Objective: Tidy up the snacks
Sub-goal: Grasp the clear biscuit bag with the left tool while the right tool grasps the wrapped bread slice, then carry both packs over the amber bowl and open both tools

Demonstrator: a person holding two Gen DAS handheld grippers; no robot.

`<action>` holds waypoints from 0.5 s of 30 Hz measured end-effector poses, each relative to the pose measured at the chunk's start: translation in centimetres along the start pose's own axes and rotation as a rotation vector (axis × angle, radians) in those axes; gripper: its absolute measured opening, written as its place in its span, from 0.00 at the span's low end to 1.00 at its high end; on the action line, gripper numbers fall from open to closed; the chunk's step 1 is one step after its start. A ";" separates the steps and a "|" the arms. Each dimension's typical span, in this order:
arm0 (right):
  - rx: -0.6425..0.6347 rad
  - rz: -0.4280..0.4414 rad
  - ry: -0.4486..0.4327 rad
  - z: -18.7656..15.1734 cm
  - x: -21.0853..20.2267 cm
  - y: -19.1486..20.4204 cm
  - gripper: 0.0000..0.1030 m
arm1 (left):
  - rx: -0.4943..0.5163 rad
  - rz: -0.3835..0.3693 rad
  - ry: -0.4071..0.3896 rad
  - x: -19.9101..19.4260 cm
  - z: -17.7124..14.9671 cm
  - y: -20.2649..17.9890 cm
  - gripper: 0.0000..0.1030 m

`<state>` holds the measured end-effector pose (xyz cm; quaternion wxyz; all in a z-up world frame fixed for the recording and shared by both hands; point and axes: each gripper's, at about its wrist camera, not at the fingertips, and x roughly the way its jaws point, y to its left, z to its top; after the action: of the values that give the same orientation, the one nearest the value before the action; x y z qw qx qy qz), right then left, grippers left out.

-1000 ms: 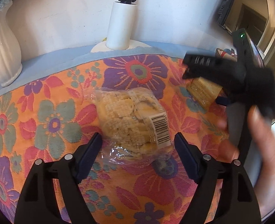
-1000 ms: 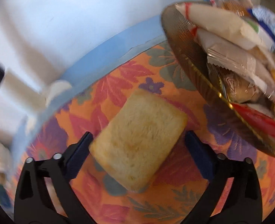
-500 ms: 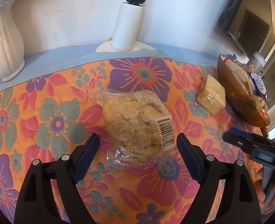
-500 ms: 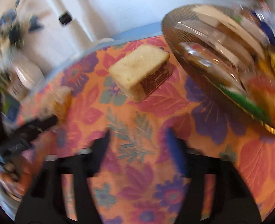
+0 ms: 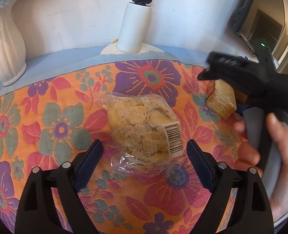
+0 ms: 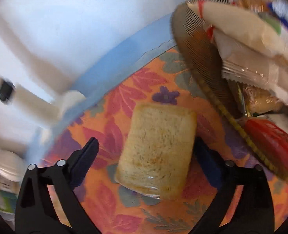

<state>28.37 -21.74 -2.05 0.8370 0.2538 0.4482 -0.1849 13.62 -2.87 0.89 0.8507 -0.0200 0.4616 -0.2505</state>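
Note:
A clear bag of pale crackers with a barcode label (image 5: 144, 128) lies on the floral cloth. My left gripper (image 5: 144, 152) is open, with a finger on each side of the bag's near end. A wrapped block of toast slices (image 6: 157, 150) lies on the cloth; it also shows in the left wrist view (image 5: 222, 101). My right gripper (image 6: 145, 152) is open, its fingers on either side of the block. The right gripper body (image 5: 247, 81) hangs over the block in the left wrist view.
A brown ribbed bowl (image 6: 198, 62) piled with wrapped snacks stands right of the toast block. A white vase (image 5: 5, 46) stands at the far left and a white lamp base (image 5: 134, 33) at the back, against the wall. The floral cloth (image 5: 52, 128) covers the table.
My right gripper pulled back half a second ago and has come back down over the toast block. My left gripper stays open around the cracker bag.

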 end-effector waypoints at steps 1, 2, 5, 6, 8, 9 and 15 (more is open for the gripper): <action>-0.031 -0.018 -0.022 -0.4 -0.1 0.2 0.82 | -0.001 0.002 0.000 0.0 0.0 0.0 0.86; -0.077 -0.040 -0.051 -0.9 -0.2 0.4 0.74 | -0.010 0.008 -0.001 0.0 0.1 0.1 0.90; -0.196 -0.036 -0.071 -1.9 -0.5 0.4 0.64 | -0.054 0.020 -0.003 0.1 0.1 0.8 0.95; -0.227 -0.022 -0.064 -2.3 -0.8 0.1 0.63 | -0.063 0.012 -0.004 0.1 0.2 1.1 0.95; -0.298 0.021 -0.044 -3.7 -2.1 -1.1 0.58 | -0.067 0.021 -0.008 0.1 0.2 1.1 0.95; -0.345 0.063 -0.029 -3.9 -3.3 -2.6 0.58 | -0.059 0.030 -0.007 0.1 0.2 0.9 0.95; -0.670 0.259 -0.009 -10.8 -7.8 -5.9 0.57 | -0.010 0.076 -0.017 0.1 0.1 -0.1 0.95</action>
<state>14.01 -19.42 -2.09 0.8921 0.0191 0.4446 0.0787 13.70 -3.07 0.93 0.8634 -0.0089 0.4559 -0.2157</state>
